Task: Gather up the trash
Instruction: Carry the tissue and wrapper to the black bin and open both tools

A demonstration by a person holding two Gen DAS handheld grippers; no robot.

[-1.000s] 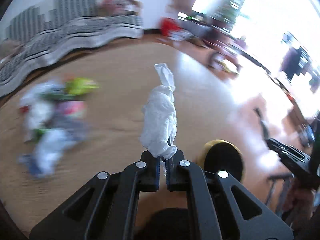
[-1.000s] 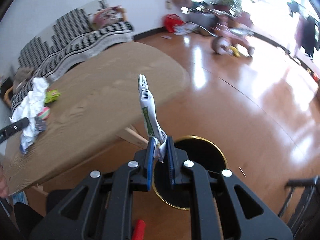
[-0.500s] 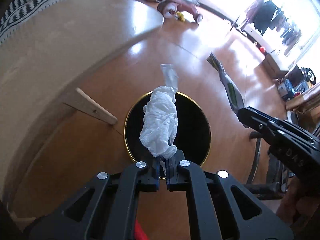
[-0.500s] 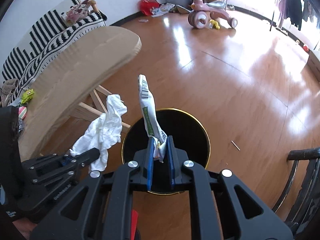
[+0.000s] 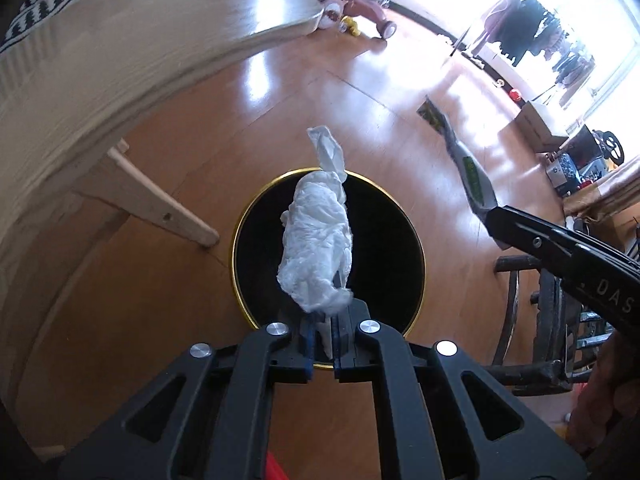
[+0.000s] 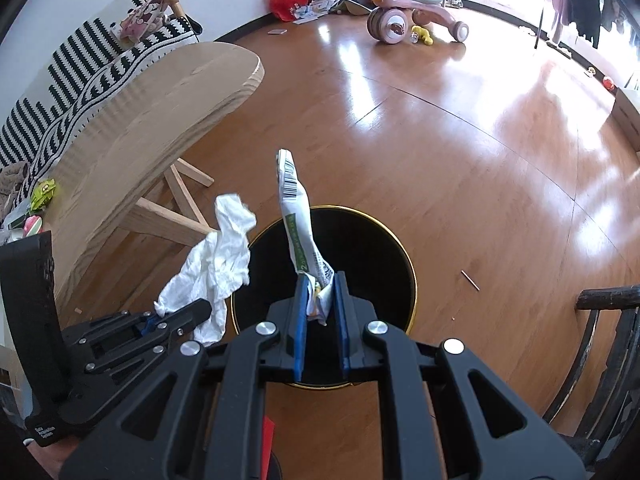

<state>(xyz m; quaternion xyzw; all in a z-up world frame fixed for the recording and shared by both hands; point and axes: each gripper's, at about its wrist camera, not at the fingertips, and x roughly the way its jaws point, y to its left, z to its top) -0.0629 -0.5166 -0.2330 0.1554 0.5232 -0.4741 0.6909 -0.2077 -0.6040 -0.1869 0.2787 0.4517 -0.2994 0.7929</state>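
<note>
Left wrist: left tongs [image 5: 323,338] nearly closed, pinching crumpled tissue [image 5: 318,248] above black bin [image 5: 384,248]
Right wrist: right tongs [image 6: 320,316] slightly apart, wrapper [image 6: 300,232] wedged between, over bin

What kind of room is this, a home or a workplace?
Most likely a home living room. A striped sofa stands behind the wooden table, a pink child's tricycle is parked on the wooden floor, and clothes hang by the bright window.
</note>
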